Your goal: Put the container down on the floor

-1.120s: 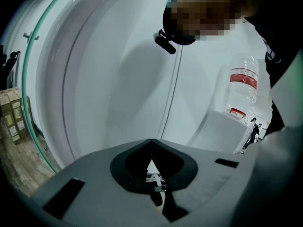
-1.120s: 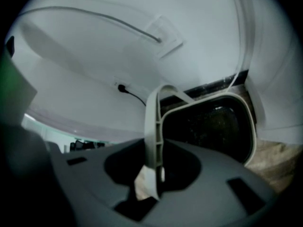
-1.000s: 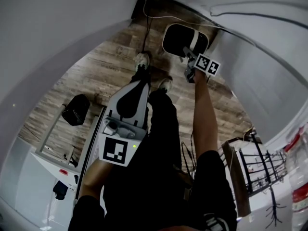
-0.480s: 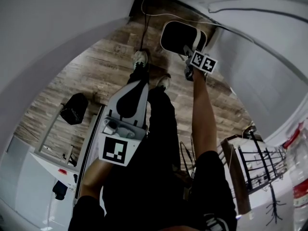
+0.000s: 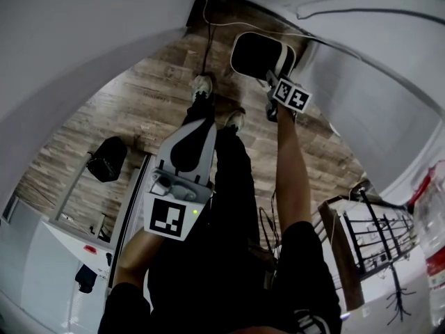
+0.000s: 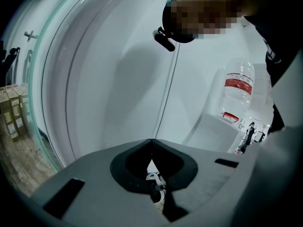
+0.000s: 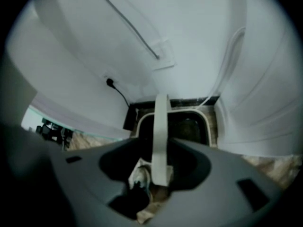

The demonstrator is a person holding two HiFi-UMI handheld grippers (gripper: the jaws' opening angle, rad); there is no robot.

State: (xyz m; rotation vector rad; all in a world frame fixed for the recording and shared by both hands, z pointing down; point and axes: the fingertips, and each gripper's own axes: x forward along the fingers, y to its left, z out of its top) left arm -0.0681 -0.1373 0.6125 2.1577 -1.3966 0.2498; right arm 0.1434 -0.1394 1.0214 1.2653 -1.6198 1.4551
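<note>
**Head view:** The container (image 5: 256,53) is low in the wall corner, mouth up, with its long axis across the picture. Contact with the floor (image 5: 139,110) cannot be determined. The right gripper (image 5: 273,77) carries it; the left gripper (image 5: 186,145) hangs by the leg.

**Left gripper view:** Jaws together, nothing between them.

**Right gripper view:** Jaws clamped on the handle (image 7: 161,131).

Risk, as judged: hung from the handle, the container could swing into the wall, or land on the cable (image 5: 207,40) and sit tilted.

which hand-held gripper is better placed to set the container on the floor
Right: the right hand-held gripper is shut on the handle of the container; the left hand-held gripper is shut, empty, away from it.
</note>
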